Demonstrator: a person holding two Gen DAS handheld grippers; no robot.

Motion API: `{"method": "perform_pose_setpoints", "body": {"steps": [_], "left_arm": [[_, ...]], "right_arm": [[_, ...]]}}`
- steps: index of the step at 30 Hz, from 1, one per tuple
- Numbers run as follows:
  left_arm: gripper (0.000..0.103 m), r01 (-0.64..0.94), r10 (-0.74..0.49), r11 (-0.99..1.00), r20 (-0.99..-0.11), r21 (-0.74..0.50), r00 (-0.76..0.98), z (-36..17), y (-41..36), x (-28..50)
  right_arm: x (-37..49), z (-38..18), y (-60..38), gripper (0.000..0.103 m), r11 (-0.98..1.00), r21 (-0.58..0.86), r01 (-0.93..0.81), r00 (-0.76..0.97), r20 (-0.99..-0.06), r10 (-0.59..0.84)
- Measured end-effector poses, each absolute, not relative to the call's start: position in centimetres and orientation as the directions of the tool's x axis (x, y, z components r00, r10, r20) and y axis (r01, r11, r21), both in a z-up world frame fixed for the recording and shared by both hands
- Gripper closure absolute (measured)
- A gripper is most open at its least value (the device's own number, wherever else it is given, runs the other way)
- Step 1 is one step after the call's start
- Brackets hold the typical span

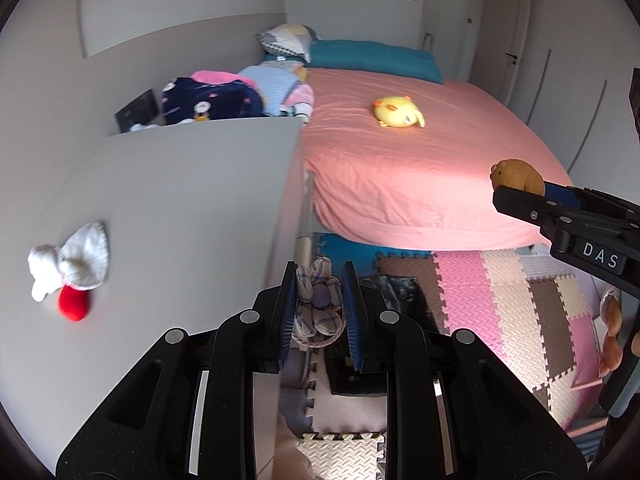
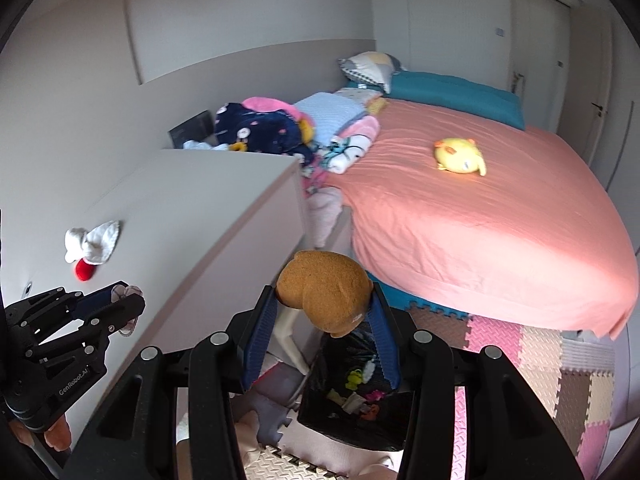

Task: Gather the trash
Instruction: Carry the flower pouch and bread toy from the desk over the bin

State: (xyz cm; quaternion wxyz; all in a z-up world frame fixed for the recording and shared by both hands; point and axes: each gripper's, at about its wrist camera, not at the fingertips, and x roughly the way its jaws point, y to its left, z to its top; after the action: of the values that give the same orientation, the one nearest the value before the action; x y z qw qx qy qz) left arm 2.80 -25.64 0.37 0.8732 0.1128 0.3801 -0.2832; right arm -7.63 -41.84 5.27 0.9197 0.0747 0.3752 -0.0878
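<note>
My left gripper (image 1: pixel 319 280) is shut on a checked cloth flower toy (image 1: pixel 318 304) and holds it above the black-lined bin (image 1: pixel 396 292) on the floor mat. It also shows at the left of the right wrist view (image 2: pixel 124 300). My right gripper (image 2: pixel 325 300) is shut on a brown plush toy (image 2: pixel 326 290) and holds it over the same bin (image 2: pixel 356 404), which has several small bits inside. That gripper also shows at the right of the left wrist view (image 1: pixel 516 192) with the brown plush (image 1: pixel 518 176).
A grey cabinet top (image 1: pixel 180 200) at the left carries a white and red sock toy (image 1: pixel 70 268). A bed with a pink sheet (image 1: pixel 420 168) holds a yellow plush (image 1: pixel 398 112), pillows and a clothes pile (image 1: pixel 236 96). Foam puzzle mats (image 1: pixel 500 304) cover the floor.
</note>
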Motion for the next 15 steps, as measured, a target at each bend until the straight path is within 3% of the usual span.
{"method": "perform_pose_setpoints", "body": {"steps": [15], "left_arm": [[0.08,0.696,-0.473,0.717,-0.751,-0.024,0.462,-0.6,-32.7,2.0]], "right_arm": [[-9.1,4.1,-46.8,0.055,0.941,0.063,0.333,0.669,-0.719,-0.189]]}}
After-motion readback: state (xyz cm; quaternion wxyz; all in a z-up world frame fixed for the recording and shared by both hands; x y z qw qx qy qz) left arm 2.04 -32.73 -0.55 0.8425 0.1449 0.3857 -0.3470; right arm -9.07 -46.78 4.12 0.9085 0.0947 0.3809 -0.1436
